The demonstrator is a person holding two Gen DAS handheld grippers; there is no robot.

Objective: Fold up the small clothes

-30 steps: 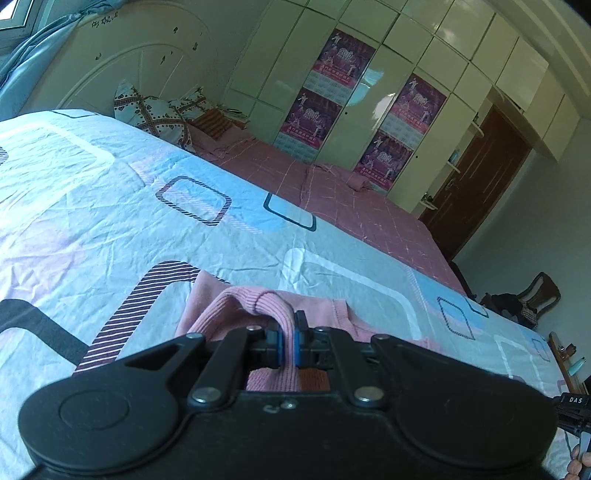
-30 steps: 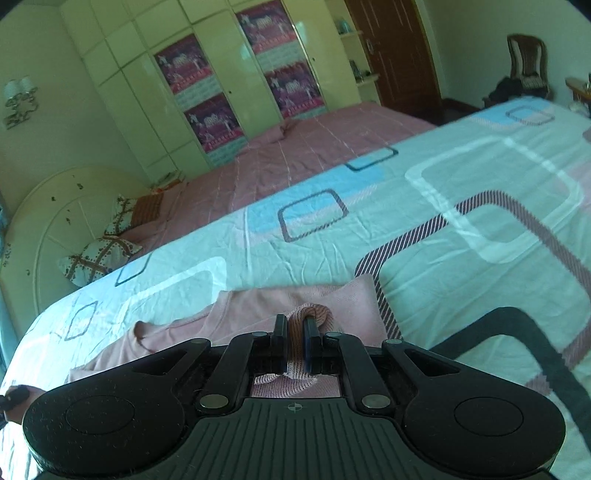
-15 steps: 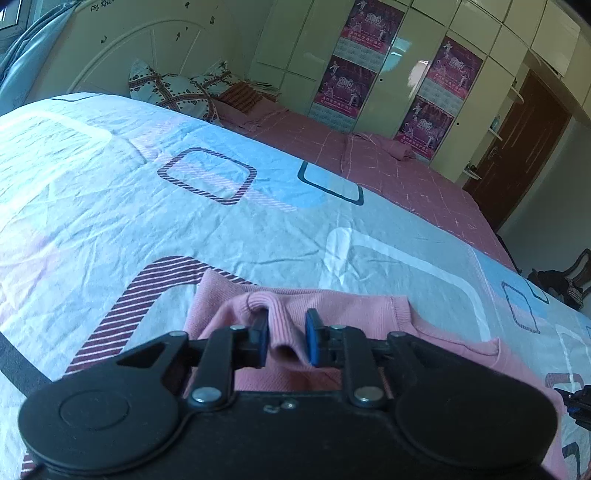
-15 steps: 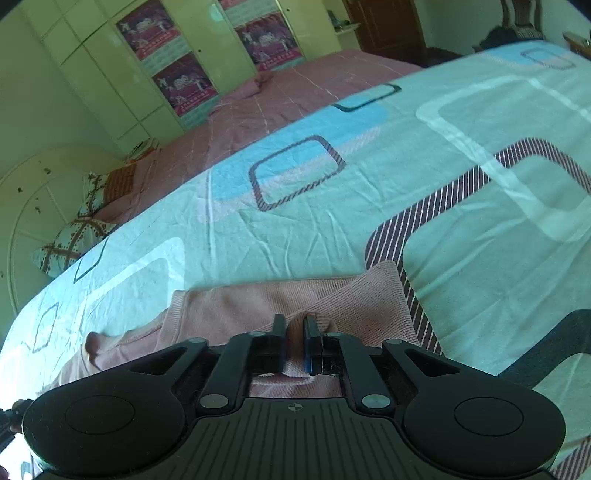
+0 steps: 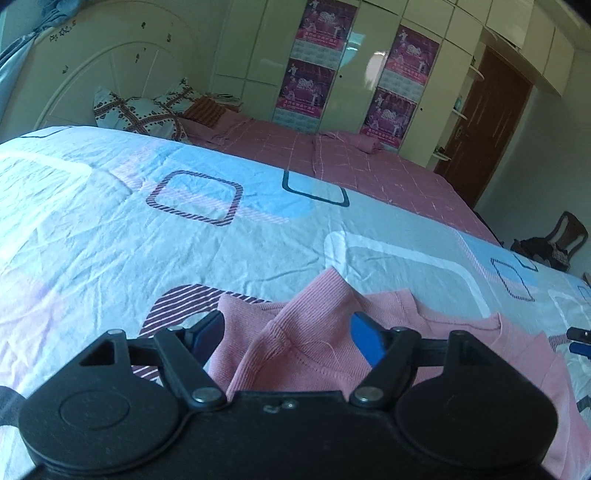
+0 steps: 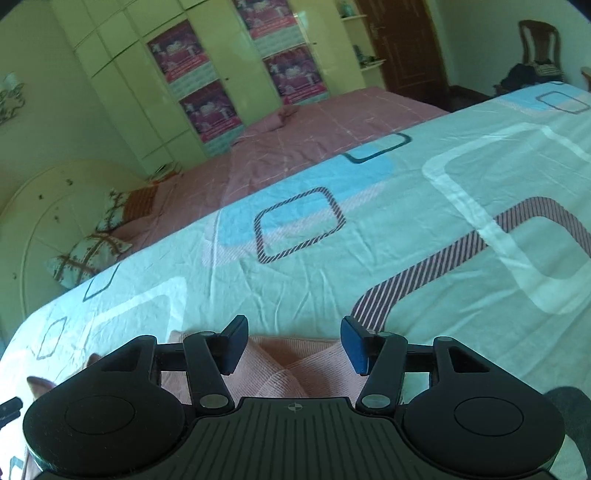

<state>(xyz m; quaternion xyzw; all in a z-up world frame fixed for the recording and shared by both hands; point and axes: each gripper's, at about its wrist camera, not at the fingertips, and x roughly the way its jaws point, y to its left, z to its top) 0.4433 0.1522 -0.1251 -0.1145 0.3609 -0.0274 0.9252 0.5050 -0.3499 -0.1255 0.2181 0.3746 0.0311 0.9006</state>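
You are holding the left gripper [image 5: 291,339] low over the pink knit garment [image 5: 314,354], which is lying on the patterned bedsheet [image 5: 155,243]. Its jaws are opening, and the blue pads [image 5: 365,341] are standing apart on either side of a raised ridge of the garment without pressing on it. The ridge is standing up between the jaws, with a ribbed hem and a stitched seam showing. The rest of the garment is spreading flat to the right of the ridge, toward the tip of the other tool at the frame edge. Beyond the garment, the bedsheet is giving way to a pink checked cover [image 5: 351,162], and beyond that a wardrobe [image 5: 258,44] carrying posters [image 5: 325,22] is standing against the wall. Left of the garment and far behind it, patterned pillows [image 5: 140,110] are leaning against a cream headboard [image 5: 92,70]. You are holding the right gripper [image 6: 293,345] over the opposite end of the same garment [image 6: 280,373]. Its jaws are also opening, and the pads [image 6: 352,345] are clear of the cloth, which is lying loose below and between them in two overlapping flat folds. The garment's far edge is ending just beyond the fingertips, where bare bedsheet [image 6: 332,266] is beginning. Far right of the garment, a wooden chair [image 6: 537,40] is standing near a brown door [image 6: 402,44].
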